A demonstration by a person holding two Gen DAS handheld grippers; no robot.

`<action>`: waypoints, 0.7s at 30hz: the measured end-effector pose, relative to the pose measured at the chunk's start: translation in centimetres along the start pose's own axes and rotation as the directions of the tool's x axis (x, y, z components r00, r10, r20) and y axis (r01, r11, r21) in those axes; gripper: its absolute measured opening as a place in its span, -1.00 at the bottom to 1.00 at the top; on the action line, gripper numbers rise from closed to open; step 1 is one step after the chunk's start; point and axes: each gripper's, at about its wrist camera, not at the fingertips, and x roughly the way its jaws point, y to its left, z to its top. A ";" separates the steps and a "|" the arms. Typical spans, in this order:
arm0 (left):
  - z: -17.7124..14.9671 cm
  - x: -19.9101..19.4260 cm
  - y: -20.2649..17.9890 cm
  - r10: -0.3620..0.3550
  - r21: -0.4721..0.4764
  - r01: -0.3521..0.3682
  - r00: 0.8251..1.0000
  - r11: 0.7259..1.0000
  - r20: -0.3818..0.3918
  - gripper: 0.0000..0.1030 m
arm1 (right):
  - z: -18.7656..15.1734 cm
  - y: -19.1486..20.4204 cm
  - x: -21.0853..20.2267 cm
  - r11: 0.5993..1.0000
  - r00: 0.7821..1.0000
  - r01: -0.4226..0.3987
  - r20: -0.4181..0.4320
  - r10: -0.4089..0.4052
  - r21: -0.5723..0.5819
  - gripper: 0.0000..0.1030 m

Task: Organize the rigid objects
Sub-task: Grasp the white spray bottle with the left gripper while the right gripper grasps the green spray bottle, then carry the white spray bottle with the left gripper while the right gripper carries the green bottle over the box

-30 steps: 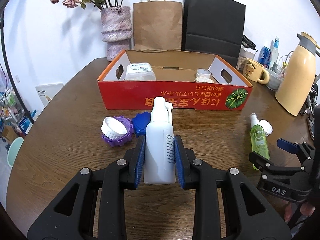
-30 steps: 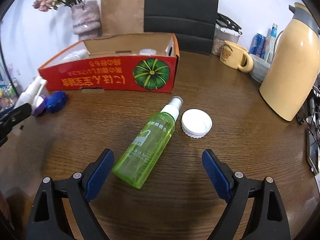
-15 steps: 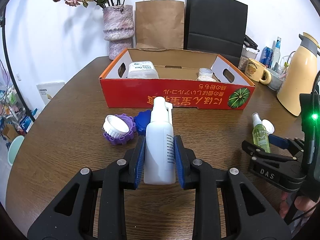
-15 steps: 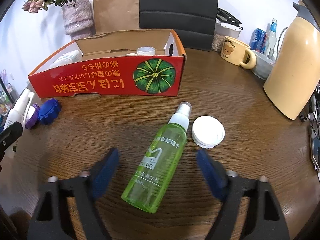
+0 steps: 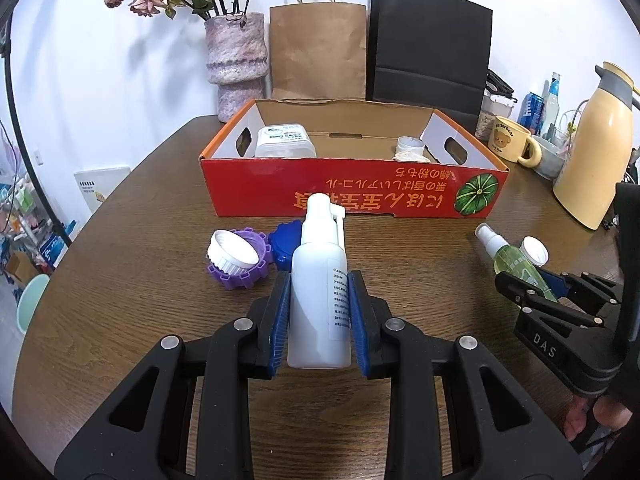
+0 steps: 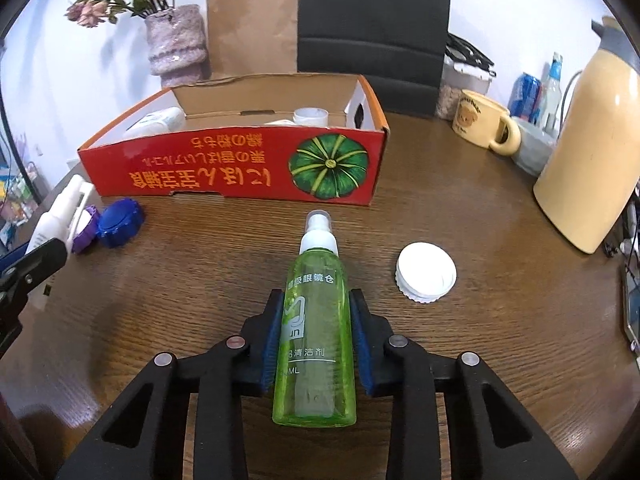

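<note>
My left gripper (image 5: 319,304) is shut on a white spray bottle (image 5: 320,292) whose nozzle points toward the red cardboard box (image 5: 360,196). Between the blue pads of my right gripper (image 6: 316,324) lies a green spray bottle (image 6: 316,320); the gripper is shut on it, nozzle toward the box (image 6: 224,176). In the left wrist view the green bottle (image 5: 508,256) and right gripper (image 5: 536,292) show at the right. A white cap (image 6: 426,276) lies right of the green bottle. A white lid on a purple ring (image 5: 238,256) and a blue lid (image 5: 284,244) lie left of the white bottle.
The box holds a white container (image 5: 285,142) and a small white jar (image 5: 410,146). Behind it stand a vase with flowers (image 5: 236,64), a brown bag (image 5: 318,48) and a black bag (image 5: 430,52). A yellow mug (image 6: 480,122) and a cream thermos (image 6: 592,148) stand at the right.
My right gripper's jaws closed from wide apart onto the green spray bottle, which turned to lie straight between the pads. The left gripper kept its hold on the white bottle.
</note>
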 end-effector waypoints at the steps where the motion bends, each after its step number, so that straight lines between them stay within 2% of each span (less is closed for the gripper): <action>1: 0.0 0.0 0.0 0.000 0.000 0.000 1.000 1.000 0.002 -0.53 | 0.0 0.1 -0.2 1.000 1.000 -0.006 0.007 0.006 -0.005 -0.33; 7: 0.0 0.1 0.1 -0.001 -0.006 0.001 1.000 1.000 -0.002 -0.53 | -0.2 1.3 -1.4 0.999 0.998 -0.020 0.051 0.023 -0.049 -0.33; 21: 0.6 -0.7 0.3 -0.002 -0.011 0.002 1.000 1.000 0.019 -0.53 | 0.6 2.7 -3.8 0.993 0.988 -0.088 0.119 0.097 -0.072 -0.33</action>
